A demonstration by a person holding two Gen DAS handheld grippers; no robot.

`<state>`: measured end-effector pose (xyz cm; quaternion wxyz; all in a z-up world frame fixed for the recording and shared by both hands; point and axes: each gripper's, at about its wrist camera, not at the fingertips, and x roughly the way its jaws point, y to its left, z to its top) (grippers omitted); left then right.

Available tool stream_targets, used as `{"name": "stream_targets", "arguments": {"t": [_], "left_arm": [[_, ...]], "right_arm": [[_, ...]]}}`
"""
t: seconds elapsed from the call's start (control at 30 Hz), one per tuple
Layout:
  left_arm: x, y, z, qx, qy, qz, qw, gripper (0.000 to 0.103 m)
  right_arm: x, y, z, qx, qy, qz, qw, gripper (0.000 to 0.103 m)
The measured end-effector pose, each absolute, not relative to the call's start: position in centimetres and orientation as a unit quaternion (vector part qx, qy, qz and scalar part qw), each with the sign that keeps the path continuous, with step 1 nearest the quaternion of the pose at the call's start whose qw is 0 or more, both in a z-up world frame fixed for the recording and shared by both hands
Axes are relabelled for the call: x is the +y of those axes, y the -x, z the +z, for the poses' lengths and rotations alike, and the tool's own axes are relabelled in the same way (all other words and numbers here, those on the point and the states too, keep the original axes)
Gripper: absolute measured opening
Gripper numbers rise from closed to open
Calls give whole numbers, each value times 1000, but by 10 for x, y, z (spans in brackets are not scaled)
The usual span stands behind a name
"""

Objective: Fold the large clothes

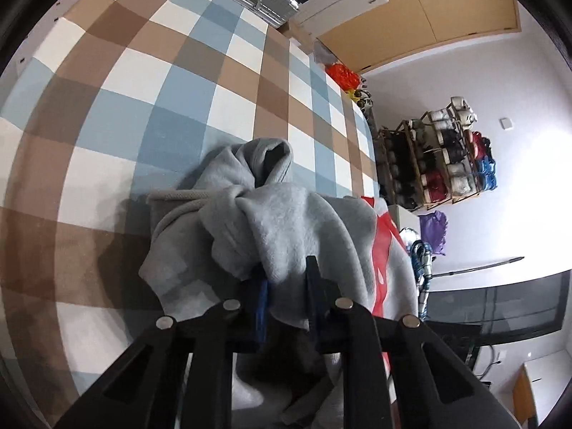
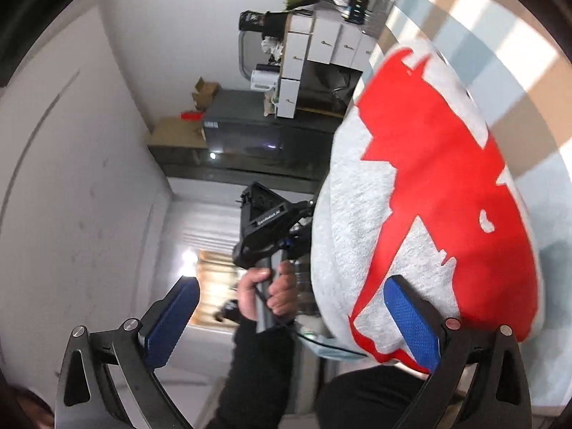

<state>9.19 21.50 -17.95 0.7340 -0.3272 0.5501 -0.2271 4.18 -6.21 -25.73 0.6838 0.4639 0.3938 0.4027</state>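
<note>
Sweatshirt (image 1: pixel 286 221), grey with a red print, lies bunched on the checked bedspread (image 1: pixel 143 89), its hood end farthest from the left gripper (image 1: pixel 286 279), which pinches a fold of the fleece between 2 nearly closed jaws. The right gripper (image 2: pixel 291 307) stands spread wide with nothing between its pads, the printed body of the garment beside its right-hand finger; judged from this, the free gripper is nearest the printed side and would take hold there
</note>
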Motion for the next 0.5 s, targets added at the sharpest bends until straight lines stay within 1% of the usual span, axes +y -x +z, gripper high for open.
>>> {"name": "stream_targets", "arguments": {"t": [0.13, 0.23, 0.33, 0.4, 0.43, 0.5], "left_arm": [[213, -97, -189, 555, 346, -218, 724, 14], [212, -98, -197, 572, 366, -207, 705, 21], [207, -96, -197, 573, 353, -212, 708, 21], [205, -96, -187, 561, 324, -222, 729, 11], [204, -97, -183, 559, 313, -227, 734, 8], [205, -102, -175, 559, 289, -232, 742, 7]], "right_arm": [[-62, -43, -257, 394, -459, 402, 688, 103], [-54, -37, -250, 392, -439, 400, 703, 103], [-50, -34, -249, 388, -433, 397, 710, 103], [-59, -34, -246, 388, -434, 397, 710, 103], [-59, -34, -246, 389, -433, 398, 709, 103], [-59, -35, -242, 388, -431, 400, 709, 103]]}}
